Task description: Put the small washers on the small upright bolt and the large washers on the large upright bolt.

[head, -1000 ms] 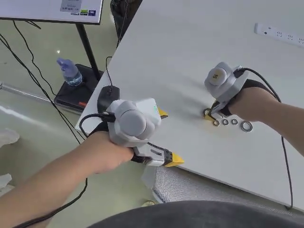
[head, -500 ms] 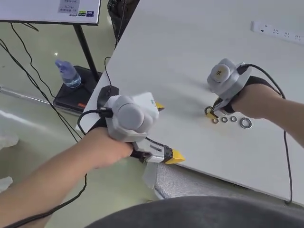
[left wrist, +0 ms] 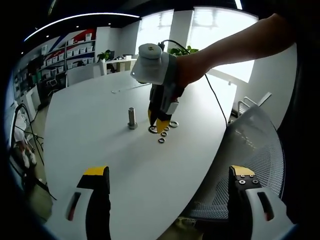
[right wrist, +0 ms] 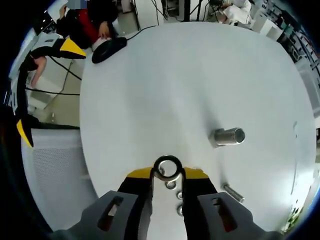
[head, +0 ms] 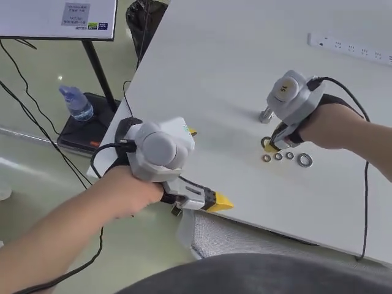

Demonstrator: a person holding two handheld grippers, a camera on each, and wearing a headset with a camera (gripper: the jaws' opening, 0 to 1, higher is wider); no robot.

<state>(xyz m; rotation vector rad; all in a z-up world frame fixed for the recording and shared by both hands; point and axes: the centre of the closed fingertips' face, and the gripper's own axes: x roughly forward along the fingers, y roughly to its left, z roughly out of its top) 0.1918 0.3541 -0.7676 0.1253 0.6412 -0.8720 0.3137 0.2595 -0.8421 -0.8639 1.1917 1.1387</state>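
My right gripper [head: 270, 146] [right wrist: 167, 173] points down at the white table [head: 214, 73], shut on a large washer [right wrist: 167, 167] that lies at its yellow tips. Just right of it lie three small washers [head: 278, 157] in a row and another large washer [head: 304, 160]. The large upright bolt [head: 266, 114] [right wrist: 227, 136] stands a little beyond the gripper, and a small bolt [right wrist: 233, 192] stands nearer the washers. My left gripper [head: 207, 166] [left wrist: 167, 172] hovers open at the table's near edge, nothing between its jaws, facing the right gripper [left wrist: 160, 125].
A power strip [head: 349, 48] lies at the table's far right. A mesh chair [head: 245, 236] stands below the near edge. On the floor to the left are a monitor stand [head: 98, 67], a water bottle [head: 75, 101] and cables.
The head view has shifted, bringing the large bolt into sight. My right gripper stays at the large washer, and my left gripper stays open near the table edge.
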